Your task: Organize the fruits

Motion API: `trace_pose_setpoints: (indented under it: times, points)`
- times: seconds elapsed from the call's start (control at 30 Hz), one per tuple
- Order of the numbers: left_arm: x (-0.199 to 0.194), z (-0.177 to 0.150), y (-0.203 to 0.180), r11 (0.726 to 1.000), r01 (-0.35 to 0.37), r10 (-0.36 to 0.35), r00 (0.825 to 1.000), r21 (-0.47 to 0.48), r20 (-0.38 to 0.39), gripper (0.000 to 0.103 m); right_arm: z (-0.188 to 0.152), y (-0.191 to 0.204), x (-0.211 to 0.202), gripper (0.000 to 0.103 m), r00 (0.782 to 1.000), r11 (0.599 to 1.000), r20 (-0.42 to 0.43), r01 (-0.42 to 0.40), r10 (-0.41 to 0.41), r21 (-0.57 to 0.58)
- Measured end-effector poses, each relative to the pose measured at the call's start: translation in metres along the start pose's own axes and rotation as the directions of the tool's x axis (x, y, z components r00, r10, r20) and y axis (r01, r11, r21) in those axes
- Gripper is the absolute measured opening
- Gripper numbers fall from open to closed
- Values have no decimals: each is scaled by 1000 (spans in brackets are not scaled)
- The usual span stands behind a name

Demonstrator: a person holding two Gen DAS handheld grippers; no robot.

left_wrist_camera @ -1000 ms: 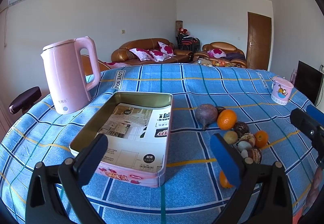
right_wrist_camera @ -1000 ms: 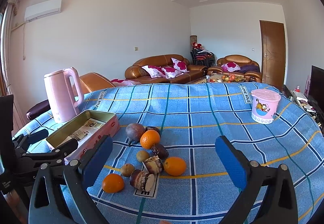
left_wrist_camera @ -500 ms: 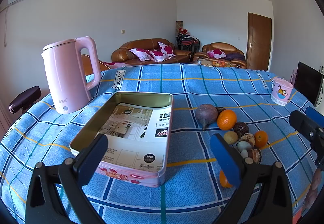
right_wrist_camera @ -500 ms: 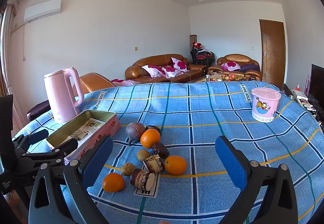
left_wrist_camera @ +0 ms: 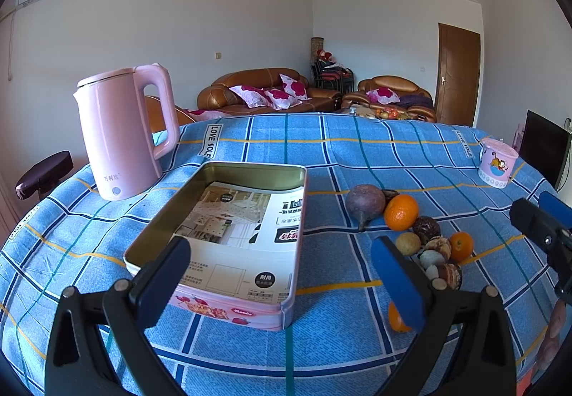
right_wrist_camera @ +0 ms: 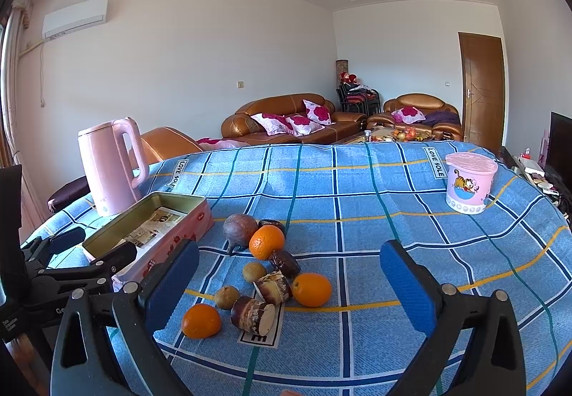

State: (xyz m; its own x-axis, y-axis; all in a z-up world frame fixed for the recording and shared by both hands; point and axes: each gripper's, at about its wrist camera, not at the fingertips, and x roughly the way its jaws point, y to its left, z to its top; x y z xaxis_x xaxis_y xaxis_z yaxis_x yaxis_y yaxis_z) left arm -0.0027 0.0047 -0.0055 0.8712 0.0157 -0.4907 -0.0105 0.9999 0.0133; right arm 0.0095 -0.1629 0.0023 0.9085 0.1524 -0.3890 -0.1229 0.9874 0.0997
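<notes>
A pile of fruit lies on the blue checked tablecloth: a purple round fruit (right_wrist_camera: 240, 229), three oranges (right_wrist_camera: 266, 242) (right_wrist_camera: 311, 289) (right_wrist_camera: 201, 321), small brown fruits (right_wrist_camera: 226, 297) and cut cane pieces (right_wrist_camera: 253, 315). The pile also shows in the left wrist view (left_wrist_camera: 401, 212). An open pink tin (left_wrist_camera: 228, 228) lined with printed paper sits left of the fruit; it also shows in the right wrist view (right_wrist_camera: 150, 228). My left gripper (left_wrist_camera: 280, 279) is open and empty, just before the tin. My right gripper (right_wrist_camera: 289, 283) is open and empty, just before the fruit pile.
A pink kettle (left_wrist_camera: 123, 131) stands behind the tin at the left. A pink lidded cup (right_wrist_camera: 470, 186) stands at the far right of the table. The round table's edge curves off on both sides. Sofas stand behind the table.
The right gripper has edged slightly forward toward the fruit. The left gripper has barely moved.
</notes>
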Motion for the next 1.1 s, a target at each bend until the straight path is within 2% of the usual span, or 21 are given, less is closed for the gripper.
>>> trace_pose_setpoints:
  times: [0.8, 0.93, 1.1]
  points:
    - [5, 0, -6, 1000, 5, -5, 1000, 6, -17, 103, -3, -8, 5, 102, 1000, 1000, -15, 5, -5, 8]
    - [3, -5, -10, 999, 48, -48, 999, 15, -23, 102, -6, -13, 4, 102, 1000, 1000, -19, 9, -9, 5]
    - [-1, -19, -31, 991, 106, -102, 993, 78, -52, 97, -17, -25, 1, 102, 998, 999, -36, 44, -45, -11]
